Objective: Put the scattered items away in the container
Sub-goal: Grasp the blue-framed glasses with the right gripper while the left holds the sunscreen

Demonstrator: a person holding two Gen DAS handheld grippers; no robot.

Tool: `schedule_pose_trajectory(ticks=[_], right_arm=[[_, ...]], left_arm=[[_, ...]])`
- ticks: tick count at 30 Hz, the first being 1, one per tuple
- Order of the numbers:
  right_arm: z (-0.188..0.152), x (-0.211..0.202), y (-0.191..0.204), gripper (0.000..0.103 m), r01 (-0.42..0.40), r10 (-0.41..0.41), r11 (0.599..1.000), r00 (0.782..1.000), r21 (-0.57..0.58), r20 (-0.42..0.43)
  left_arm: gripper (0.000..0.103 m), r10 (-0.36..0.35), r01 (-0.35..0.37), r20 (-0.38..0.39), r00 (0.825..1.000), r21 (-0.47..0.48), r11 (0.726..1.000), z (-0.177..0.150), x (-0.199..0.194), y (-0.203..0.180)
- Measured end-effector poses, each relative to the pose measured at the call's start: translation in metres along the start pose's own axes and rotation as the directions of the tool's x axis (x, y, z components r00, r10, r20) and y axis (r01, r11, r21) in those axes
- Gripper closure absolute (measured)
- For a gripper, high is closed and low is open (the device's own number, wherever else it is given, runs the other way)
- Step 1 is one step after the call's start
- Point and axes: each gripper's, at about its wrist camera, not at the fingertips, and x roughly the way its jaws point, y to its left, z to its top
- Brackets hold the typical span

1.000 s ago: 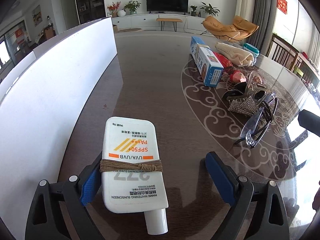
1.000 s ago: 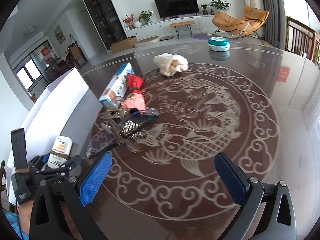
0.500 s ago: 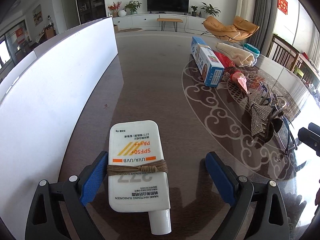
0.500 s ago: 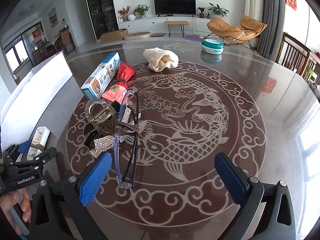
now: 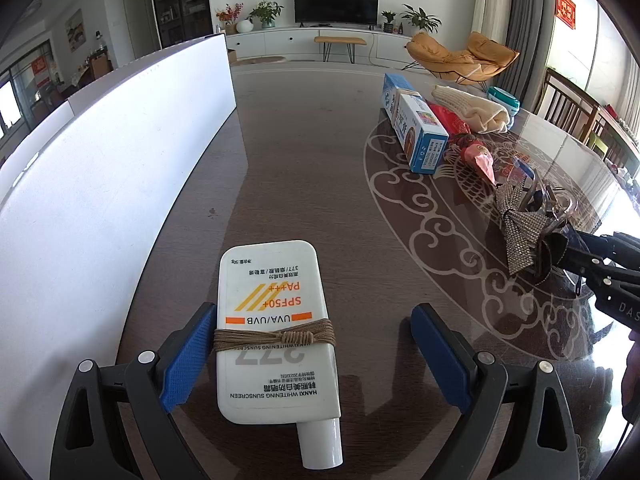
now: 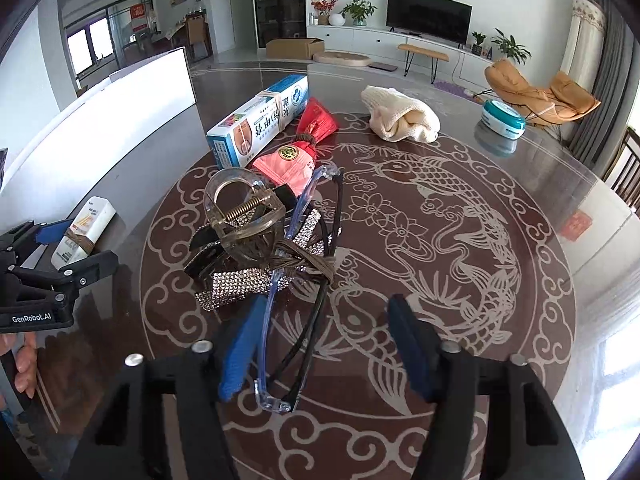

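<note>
Left gripper point(image 5: 312, 356): jaws spread wide, nothing clamped. The left blue pad point(image 5: 188, 360) lies against the edge of a flat white sunscreen tube point(image 5: 276, 328); the right pad stands well apart from it. The tube lies flat on the dark table point(image 5: 304, 160), cap toward the camera, and is bound at mid-body with brown cord point(image 5: 276, 336).

Handling, judged: the tube is taken to be light, with a smooth, slippery plastic skin and a body that would give slightly under pressure. The narrow edges at the cord band are judged the best purchase, since the cord adds friction. The cap end is round and likely to roll out of the pads.

At 9–11 o'clock of the left gripper a tall white container wall point(image 5: 120, 152) rises, just beside the tube.

Right gripper point(image 6: 320, 352): jaws open but narrower, straddling clear safety glasses point(image 6: 296, 320). Whether the pads touch the frame cannot be told. The glasses are tied with cord to a transparent hair claw point(image 6: 240, 216) and a rhinestone bow point(image 6: 236, 288), at 11–12 o'clock. The bundle is judged awkward: thin, stiff, fragile temples and a dangling, uneven load. A hold nearer the cord knot is advised.

Farther, at 11–12 o'clock: a toothpaste box point(image 6: 260, 120), red pouches point(image 6: 308, 136), a folded cream cloth point(image 6: 400, 116); at 1 o'clock, a teal tin point(image 6: 502, 118).
</note>
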Motion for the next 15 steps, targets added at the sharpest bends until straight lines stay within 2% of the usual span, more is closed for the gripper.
schedule_pose_trajectory(ticks=[4,7,9,13,15], right_arm=[[-0.004,-0.019,-0.008,0.078,-0.048,0.046,0.998,0.997,0.036,0.057],[-0.012,-0.052,-0.017,0.078,-0.118,0.1,0.988,0.981,0.1,0.166],[-0.022,-0.068,-0.021,0.084,-0.104,0.081,0.989,0.976,0.108,0.201],[-0.053,-0.083,-0.04,0.084,-0.052,0.024,0.989,0.981,0.14,0.191],[-0.07,-0.082,-0.06,0.084,-0.098,0.063,0.968,0.986,0.229,0.158]], left_arm=[[0.007,0.0,0.0,0.0,1.0,0.0,1.0,0.0,0.0,0.0],[0.007,0.0,0.0,0.0,1.0,0.0,1.0,0.0,0.0,0.0],[0.007,0.001,-0.001,0.0,1.0,0.0,1.0,0.0,0.0,0.0],[0.006,0.0,0.0,0.0,1.0,0.0,1.0,0.0,0.0,0.0],[0.006,0.001,-0.001,0.0,1.0,0.0,1.0,0.0,0.0,0.0]])
